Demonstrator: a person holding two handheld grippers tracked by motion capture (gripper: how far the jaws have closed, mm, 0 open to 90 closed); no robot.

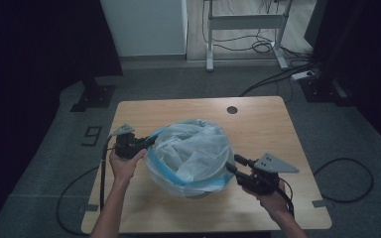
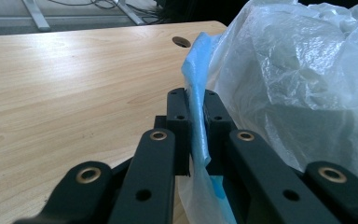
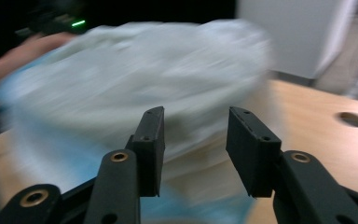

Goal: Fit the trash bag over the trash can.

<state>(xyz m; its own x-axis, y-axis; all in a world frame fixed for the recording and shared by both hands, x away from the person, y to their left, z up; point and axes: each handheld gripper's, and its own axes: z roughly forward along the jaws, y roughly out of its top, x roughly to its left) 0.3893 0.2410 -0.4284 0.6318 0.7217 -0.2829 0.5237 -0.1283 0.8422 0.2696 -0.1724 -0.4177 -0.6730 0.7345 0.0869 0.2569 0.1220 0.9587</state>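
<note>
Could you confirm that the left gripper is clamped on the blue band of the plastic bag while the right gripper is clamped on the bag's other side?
Not quite. The left gripper is indeed clamped on the blue band of the plastic bag, but the right gripper is not clamped on anything: the right gripper view shows its jaws apart with an empty gap, just short of the bag.

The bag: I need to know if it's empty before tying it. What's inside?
From the high view, the bag shows crumpled clear plastic folds in its open mouth, inside the blue rim. Those folds cover whatever lies deeper, so I cannot tell if it is empty.
</note>
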